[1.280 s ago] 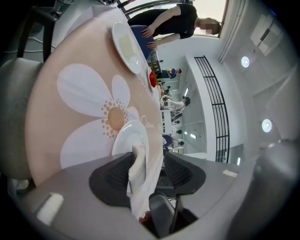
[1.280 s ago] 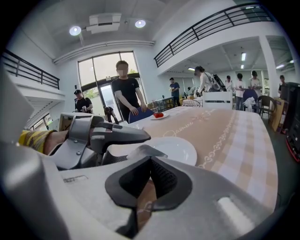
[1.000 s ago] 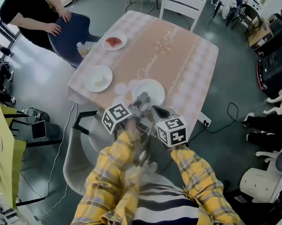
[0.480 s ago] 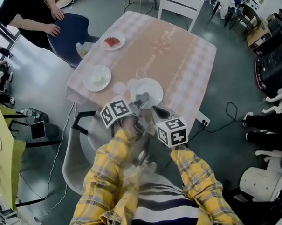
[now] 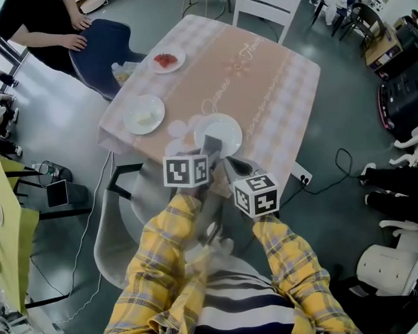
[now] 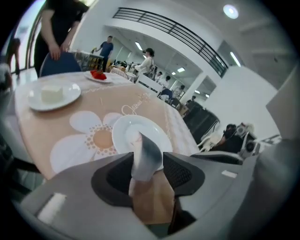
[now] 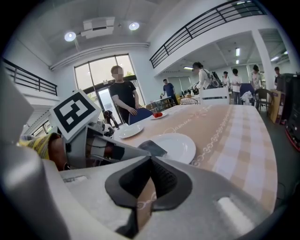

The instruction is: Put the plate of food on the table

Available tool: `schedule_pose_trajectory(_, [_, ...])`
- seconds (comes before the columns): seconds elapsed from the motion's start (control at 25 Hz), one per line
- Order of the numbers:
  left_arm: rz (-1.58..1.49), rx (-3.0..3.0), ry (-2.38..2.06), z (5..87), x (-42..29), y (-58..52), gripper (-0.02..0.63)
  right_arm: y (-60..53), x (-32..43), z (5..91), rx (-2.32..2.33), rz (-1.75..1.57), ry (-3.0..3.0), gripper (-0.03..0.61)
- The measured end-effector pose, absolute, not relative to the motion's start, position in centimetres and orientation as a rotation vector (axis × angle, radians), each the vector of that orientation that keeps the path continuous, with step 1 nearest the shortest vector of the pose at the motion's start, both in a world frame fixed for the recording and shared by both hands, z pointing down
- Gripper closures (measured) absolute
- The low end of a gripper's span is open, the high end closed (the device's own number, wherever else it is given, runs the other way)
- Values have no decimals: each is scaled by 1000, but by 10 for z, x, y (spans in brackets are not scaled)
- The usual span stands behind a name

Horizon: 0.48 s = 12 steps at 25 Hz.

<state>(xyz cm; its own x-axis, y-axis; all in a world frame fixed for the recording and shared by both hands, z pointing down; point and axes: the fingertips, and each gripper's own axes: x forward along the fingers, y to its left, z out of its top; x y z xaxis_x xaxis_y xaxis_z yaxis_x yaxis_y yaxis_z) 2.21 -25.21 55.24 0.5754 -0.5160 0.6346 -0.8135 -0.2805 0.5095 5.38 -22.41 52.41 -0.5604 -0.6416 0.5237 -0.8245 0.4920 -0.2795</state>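
An empty white plate lies near the front edge of the pink-clothed table. It also shows in the left gripper view and the right gripper view. My left gripper reaches over the plate's near rim. Its jaws are closing, and a blurred pale grey shape that I cannot identify stands between them. The left gripper's dark tip lies at the plate's rim. My right gripper hangs just off the table's front edge, its jaws shut and empty.
A plate with red food and a plate with a white piece sit on the table's left side. A person in black stands by a blue chair. At the far end is a white chair. A grey chair is below me.
The left gripper has turned so its marker cube faces the camera. Its tip has pushed a little further over the plate's near rim. The right gripper has hardly moved.
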Motion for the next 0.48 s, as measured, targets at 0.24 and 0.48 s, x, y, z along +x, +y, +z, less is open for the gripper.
schedule_pose_trajectory(0.24, [579,2074,-1154,553,21,-258,445,-220,58,528,1238,739,-2379,580])
schedule_pose_trajectory(0.48, [414,2038,-1125,538,30,-279,532,-219,60,534,1242,763,-2368,580])
